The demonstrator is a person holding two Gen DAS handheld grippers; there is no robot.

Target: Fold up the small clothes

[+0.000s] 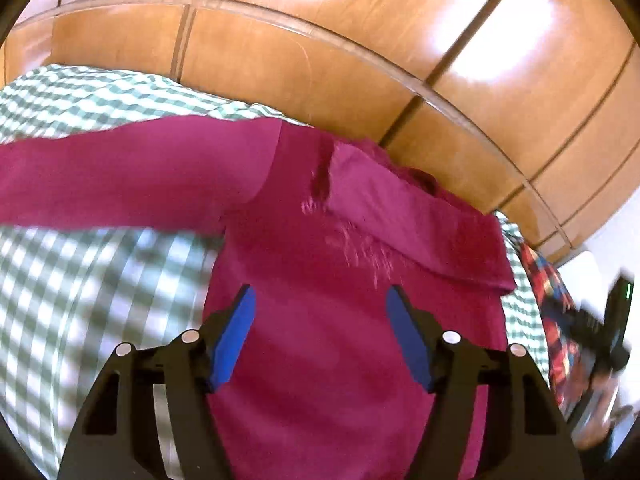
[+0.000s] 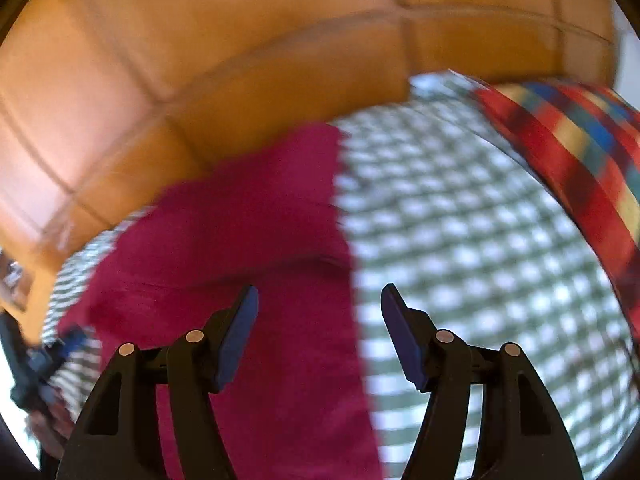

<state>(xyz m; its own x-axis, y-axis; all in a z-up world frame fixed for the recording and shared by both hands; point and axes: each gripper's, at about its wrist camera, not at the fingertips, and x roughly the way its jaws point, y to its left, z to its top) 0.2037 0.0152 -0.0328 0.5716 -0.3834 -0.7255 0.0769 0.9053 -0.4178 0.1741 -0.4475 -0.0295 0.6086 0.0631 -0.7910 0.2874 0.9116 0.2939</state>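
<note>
Your left hand-held gripper (image 1: 320,334) hangs open over the red top (image 1: 344,320); its long sleeve reaches left across the bed (image 1: 80,280). Your right hand-held gripper (image 2: 318,334), open too, straddles its right edge.

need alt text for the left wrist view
A magenta top lies on a green checked cloth, one sleeve stretched out left, the other folded over its body. The left tool hovers open above it, holding nothing; a wooden wardrobe stands behind.
</note>
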